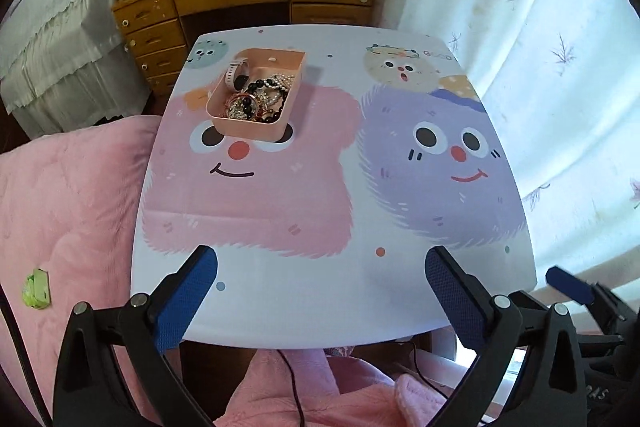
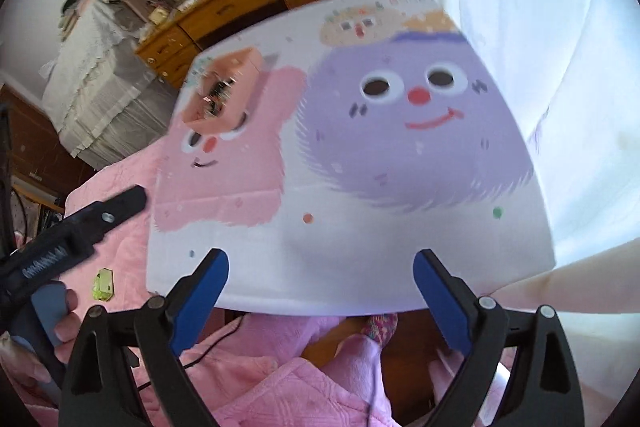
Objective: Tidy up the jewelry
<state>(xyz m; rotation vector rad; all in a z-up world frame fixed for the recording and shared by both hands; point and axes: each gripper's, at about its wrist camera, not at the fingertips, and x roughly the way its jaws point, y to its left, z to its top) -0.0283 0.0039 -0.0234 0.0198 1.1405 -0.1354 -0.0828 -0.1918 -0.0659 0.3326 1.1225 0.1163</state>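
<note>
Nearest the lens, the left gripper [image 1: 320, 291] hangs over the near edge of the tabletop [image 1: 280, 299] with its blue-padded jaws spread wide and nothing between them. The right gripper [image 2: 320, 287], seen from its own camera, stands the same way above the near edge, jaws well apart and empty; a hand [image 2: 60, 331] grips the other tool's handle at the lower left of that view. On the far left part of the tabletop, over the printed pink character, sits a pink tray [image 1: 224, 131] holding the jewelry [image 1: 256, 95]: a pale watch [image 1: 236, 71] leans against its far left wall, and dark and pearl bead strands lie heaped and overlapping toward its near end. No loose piece shows elsewhere on the tabletop. As I judge it, the main risk lies in that heap: strands look intertwined, so lifting one could drag neighbours out or tip the light tray toward the left edge, beside the pink quilt [image 1: 68, 207]. Blur in the right view would also make fine aiming unreliable.
</note>
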